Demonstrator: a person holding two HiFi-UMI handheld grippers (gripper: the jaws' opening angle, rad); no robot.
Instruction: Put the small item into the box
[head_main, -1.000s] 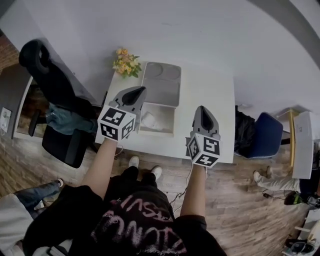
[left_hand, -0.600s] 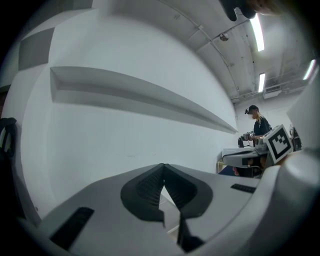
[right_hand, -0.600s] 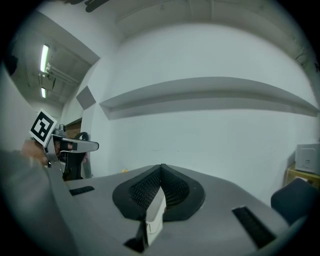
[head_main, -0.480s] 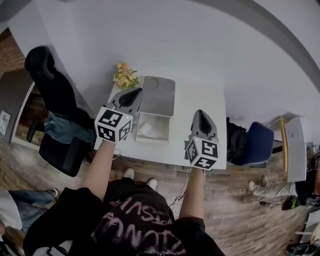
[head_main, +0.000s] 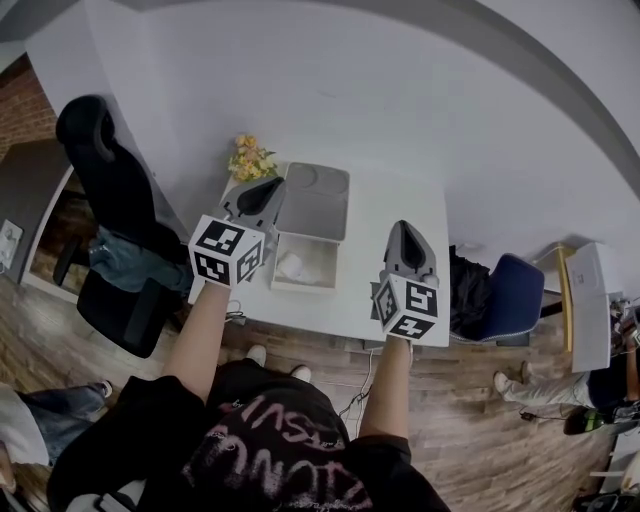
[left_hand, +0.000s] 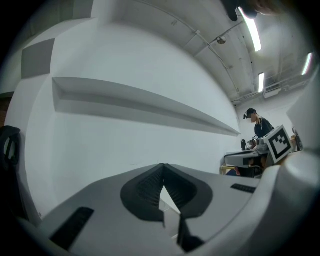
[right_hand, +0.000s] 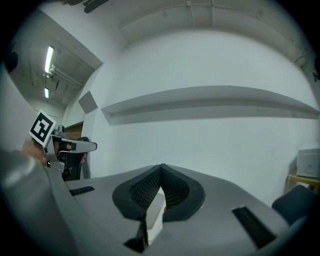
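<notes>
In the head view the box (head_main: 305, 262) stands open on the white table (head_main: 400, 200), far below me, with a crumpled white item (head_main: 293, 266) inside it. Its grey lid (head_main: 314, 200) lies flat behind it. My left gripper (head_main: 268, 187) is held high over the table's left part, beside the box, shut with nothing between its pads. My right gripper (head_main: 403, 231) hovers over the table's right part, also shut and empty. Both gripper views face a white wall; the left gripper (left_hand: 162, 168) and the right gripper (right_hand: 161, 167) show their jaws meeting at the tips.
Yellow flowers (head_main: 250, 158) stand at the table's far left corner. A black office chair (head_main: 100, 165) is left of the table, a blue chair (head_main: 515, 290) to its right. A person (left_hand: 259, 127) stands at a distant desk. Wooden floor surrounds the table.
The table and box look smaller and sit slightly higher in the head view than a second ago. Both grippers stay shut and keep nearly the same places.
</notes>
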